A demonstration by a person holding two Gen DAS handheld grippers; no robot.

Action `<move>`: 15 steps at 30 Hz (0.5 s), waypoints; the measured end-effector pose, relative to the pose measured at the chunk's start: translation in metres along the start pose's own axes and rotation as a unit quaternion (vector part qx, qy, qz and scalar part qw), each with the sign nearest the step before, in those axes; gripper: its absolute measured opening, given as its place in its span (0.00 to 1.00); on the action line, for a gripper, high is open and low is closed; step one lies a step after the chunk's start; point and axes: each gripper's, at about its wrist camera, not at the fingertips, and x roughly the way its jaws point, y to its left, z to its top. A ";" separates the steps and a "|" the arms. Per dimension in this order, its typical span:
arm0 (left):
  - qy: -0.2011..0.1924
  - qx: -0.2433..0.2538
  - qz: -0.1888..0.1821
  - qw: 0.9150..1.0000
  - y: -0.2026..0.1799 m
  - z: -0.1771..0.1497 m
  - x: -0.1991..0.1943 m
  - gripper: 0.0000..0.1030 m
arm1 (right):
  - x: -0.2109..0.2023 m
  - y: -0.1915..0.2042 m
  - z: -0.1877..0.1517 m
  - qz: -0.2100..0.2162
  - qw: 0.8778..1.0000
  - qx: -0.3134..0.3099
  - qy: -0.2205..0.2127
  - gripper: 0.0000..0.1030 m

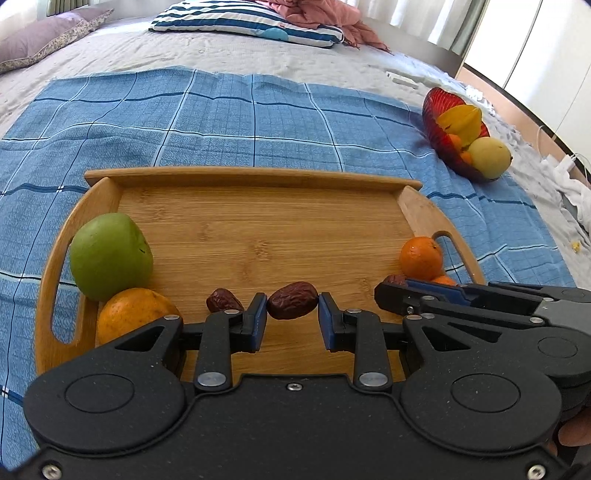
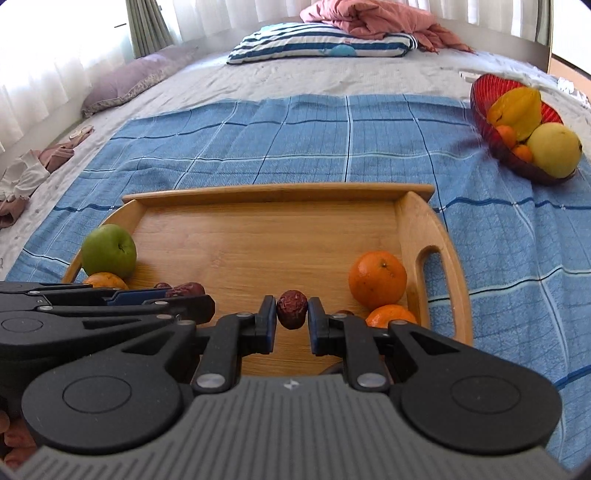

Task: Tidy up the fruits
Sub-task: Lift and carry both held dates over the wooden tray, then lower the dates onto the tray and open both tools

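Left claw (image 1: pixel 293 314): pinches a date (image 1: pixel 293 305) between its blue pads, low over the tray's near part.
Right claw (image 2: pixel 292 319): pinches a second date (image 2: pixel 292 308) the same way, over the tray's near right part.
Claws together: side by side; in the left view the right claw lies at the right edge, its tip by the small oranges.
Tray (image 1: pixel 258 177): wooden, with a handle slot at each end, lying on a blue checked cloth (image 1: pixel 221 118) spread on the bed (image 1: pixel 229 55).
Tray, left end: a green apple (image 1: pixel 110 256) touching an orange (image 1: pixel 135 314) just in front of it.
Tray, near middle: a loose date (image 1: pixel 223 300) just beside the left claw's left finger.
Tray, right end: an orange (image 2: pixel 377 279) with a smaller one (image 2: pixel 389 314) in front of it, touching.
Bowl (image 2: pixel 491 92): red, on the cloth's far right corner, well apart from the tray; holds a yellow starfruit (image 2: pixel 517 109), a pale yellow round fruit (image 2: pixel 556 149) and small oranges.
Bed, far end: a striped pillow (image 2: pixel 317 44) and a pink blanket (image 2: pixel 369 18).
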 end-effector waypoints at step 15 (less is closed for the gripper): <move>0.012 -0.008 0.005 1.000 0.005 0.002 0.018 0.27 | 0.017 -0.004 0.000 0.005 1.000 0.016 0.018 0.22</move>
